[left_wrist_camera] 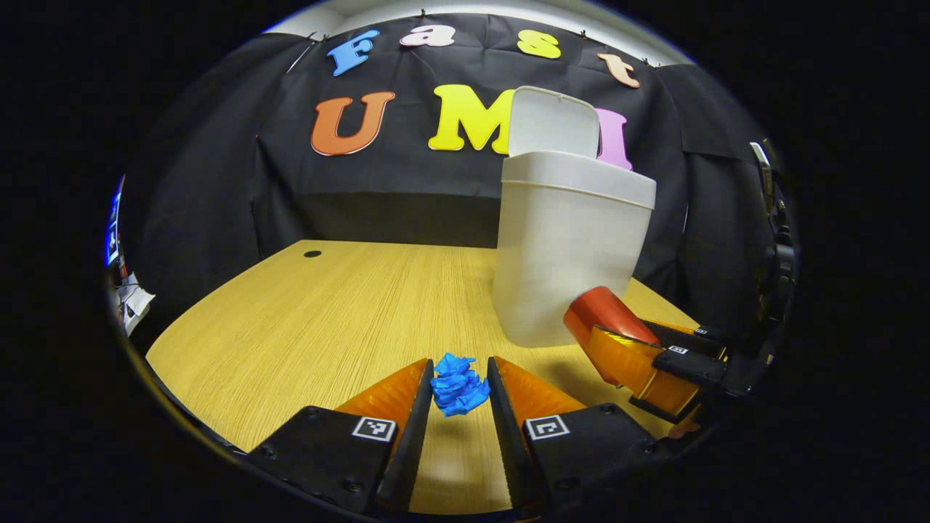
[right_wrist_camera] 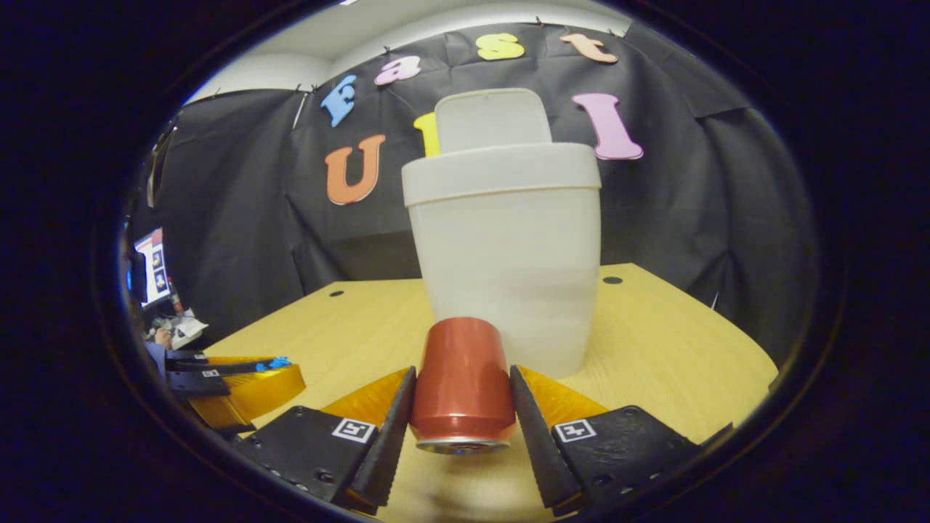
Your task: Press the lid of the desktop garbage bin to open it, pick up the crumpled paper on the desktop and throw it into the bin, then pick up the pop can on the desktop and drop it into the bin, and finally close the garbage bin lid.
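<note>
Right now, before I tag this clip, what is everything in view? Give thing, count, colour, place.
garbage bin: one, white, standing at the back middle of the table, lid flipped up.
crumpled paper: one, blue, held between the left gripper's jaws.
pop can: one, red, held between the right gripper's jaws, in front of the bin.
table: one, light wood, two dark round holes near the back edge.
monitor: one, lit, far left beyond the table.
left gripper: one, jaws closed on the paper.
right gripper: one, jaws closed on the can.
</note>
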{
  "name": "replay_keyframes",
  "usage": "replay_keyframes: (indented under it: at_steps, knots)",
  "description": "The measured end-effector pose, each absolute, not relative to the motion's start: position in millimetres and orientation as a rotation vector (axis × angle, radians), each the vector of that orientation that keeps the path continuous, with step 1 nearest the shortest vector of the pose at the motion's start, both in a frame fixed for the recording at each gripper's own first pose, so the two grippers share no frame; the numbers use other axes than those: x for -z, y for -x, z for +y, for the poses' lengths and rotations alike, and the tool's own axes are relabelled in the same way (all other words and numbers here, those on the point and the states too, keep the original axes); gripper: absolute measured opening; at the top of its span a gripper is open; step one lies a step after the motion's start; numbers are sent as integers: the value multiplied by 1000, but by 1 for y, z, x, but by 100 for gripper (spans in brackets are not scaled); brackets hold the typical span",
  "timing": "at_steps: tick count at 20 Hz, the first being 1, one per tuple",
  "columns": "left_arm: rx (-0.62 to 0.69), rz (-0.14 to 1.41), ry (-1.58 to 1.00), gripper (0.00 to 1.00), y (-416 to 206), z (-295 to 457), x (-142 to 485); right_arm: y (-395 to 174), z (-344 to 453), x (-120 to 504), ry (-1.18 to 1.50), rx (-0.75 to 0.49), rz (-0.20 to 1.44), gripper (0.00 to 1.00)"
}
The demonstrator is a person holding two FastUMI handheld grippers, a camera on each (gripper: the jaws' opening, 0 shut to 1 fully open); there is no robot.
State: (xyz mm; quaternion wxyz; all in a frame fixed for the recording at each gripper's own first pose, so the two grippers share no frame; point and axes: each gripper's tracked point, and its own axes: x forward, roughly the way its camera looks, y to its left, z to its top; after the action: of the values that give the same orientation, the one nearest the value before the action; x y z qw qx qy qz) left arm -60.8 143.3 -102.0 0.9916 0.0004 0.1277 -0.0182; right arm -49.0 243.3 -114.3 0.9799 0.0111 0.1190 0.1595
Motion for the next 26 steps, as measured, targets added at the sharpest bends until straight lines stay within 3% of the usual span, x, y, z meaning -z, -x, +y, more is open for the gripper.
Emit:
replay_keyframes:
  at_steps: [1, 6, 16, 17, 18, 26]
  knots:
    - [33, 226, -10, 51, 59, 140, 88, 52, 237, 99, -30, -326, 205, 75]
    - [34, 65, -35, 50, 42, 119, 10, 72, 201, 48, -94, -315, 60, 75]
    - [74, -149, -33, 50, -16, 52, -111, 85, 141, 52, -167, -288, 6, 75]
    - [84, -174, -37, 45, -25, 42, -122, 85, 136, 48, -183, -291, 0, 74]
    - [90, -184, -39, 49, -35, 33, -129, 86, 132, 48, -194, -296, -5, 73]
    - [223, -241, -39, 49, -102, -31, -143, 72, 119, 53, -218, -277, 10, 75]
